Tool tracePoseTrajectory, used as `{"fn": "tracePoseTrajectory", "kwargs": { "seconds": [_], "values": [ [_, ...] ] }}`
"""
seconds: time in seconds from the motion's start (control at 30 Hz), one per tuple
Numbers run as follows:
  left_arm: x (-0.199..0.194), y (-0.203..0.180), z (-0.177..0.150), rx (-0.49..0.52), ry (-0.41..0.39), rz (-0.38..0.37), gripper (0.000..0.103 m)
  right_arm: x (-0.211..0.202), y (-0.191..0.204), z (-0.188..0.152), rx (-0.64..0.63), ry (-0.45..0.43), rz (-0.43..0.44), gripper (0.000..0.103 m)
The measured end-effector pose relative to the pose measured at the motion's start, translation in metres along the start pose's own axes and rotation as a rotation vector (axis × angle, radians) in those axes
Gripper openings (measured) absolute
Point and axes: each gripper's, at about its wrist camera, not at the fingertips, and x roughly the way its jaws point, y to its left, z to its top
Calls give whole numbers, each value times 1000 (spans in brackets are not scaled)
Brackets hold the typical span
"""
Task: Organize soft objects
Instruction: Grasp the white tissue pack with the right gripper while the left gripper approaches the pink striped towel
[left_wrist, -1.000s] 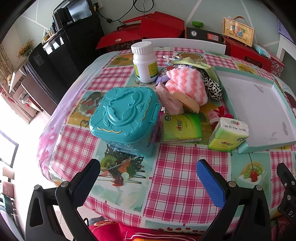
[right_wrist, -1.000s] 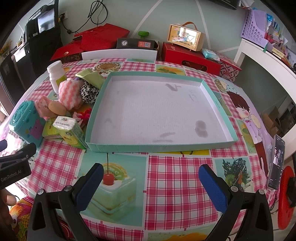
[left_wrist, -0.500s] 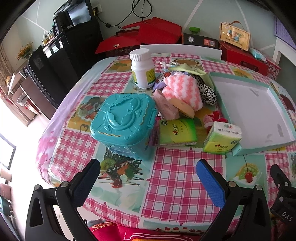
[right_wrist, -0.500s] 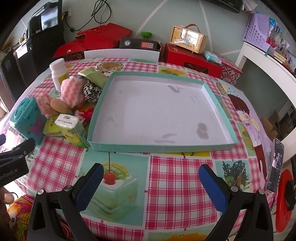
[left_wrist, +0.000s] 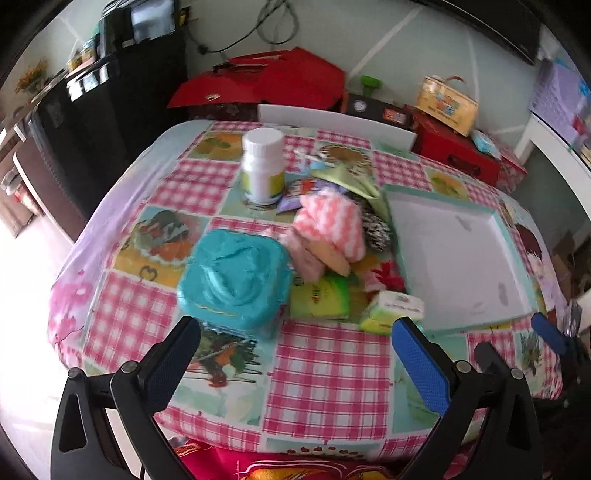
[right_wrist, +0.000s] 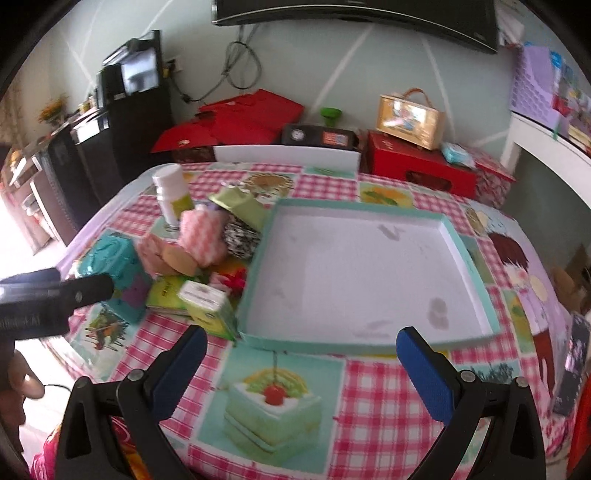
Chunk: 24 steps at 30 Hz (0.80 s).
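Note:
A pile of soft things lies left of an empty teal-rimmed tray (left_wrist: 495, 218) (right_wrist: 458, 240): a pink-and-white fluffy cloth (left_wrist: 332, 225) (right_wrist: 201, 236), a black-and-white spotted plush (left_wrist: 376, 230) (right_wrist: 242, 238), a pink piece and a tan sponge (left_wrist: 330, 256) (right_wrist: 181, 260), two green tissue packs (left_wrist: 391, 312) (right_wrist: 208, 308). My left gripper (left_wrist: 295, 365) is open and empty above the table's near edge. My right gripper (right_wrist: 301, 369) is open and empty in front of the tray.
A teal plastic box (left_wrist: 234, 282) (right_wrist: 110, 266) stands near the left gripper. A white pill bottle (left_wrist: 263, 166) (right_wrist: 171, 194) stands behind the pile. Red boxes (right_wrist: 417, 166) and black furniture (left_wrist: 110, 110) surround the round checked table (left_wrist: 332, 373).
Both grippers have pulled back and risen; the table looks smaller and farther away. Both views are now blurred from motion. The objects on the table have not moved.

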Motion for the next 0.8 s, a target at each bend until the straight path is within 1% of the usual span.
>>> {"fn": "tracePoseTrajectory", "kwargs": {
  "seconds": [0.1, 0.2, 0.27, 0.37, 0.53, 0.73, 0.8],
  "values": [
    [6, 11, -2, -43, 33, -4, 103, 8, 16, 4, -50, 2, 34, 103],
    [11, 20, -7, -80, 55, -23, 103, 20, 29, 5, -94, 22, 65, 103],
    [13, 25, -8, -95, 62, -17, 103, 27, 35, 4, -111, 38, 81, 103],
    [11, 33, -5, -117, 53, -10, 103, 39, 41, 4, -126, 62, 98, 103],
    [14, 42, 2, -134, 51, 12, 103, 55, 45, 7, -95, 78, 124, 103],
    [20, 49, 4, -154, 47, 17, 103, 68, 46, 8, -29, 60, 144, 103],
    [20, 50, 4, -153, 43, 18, 103, 71, 46, 9, -12, 55, 149, 101]
  ]
}}
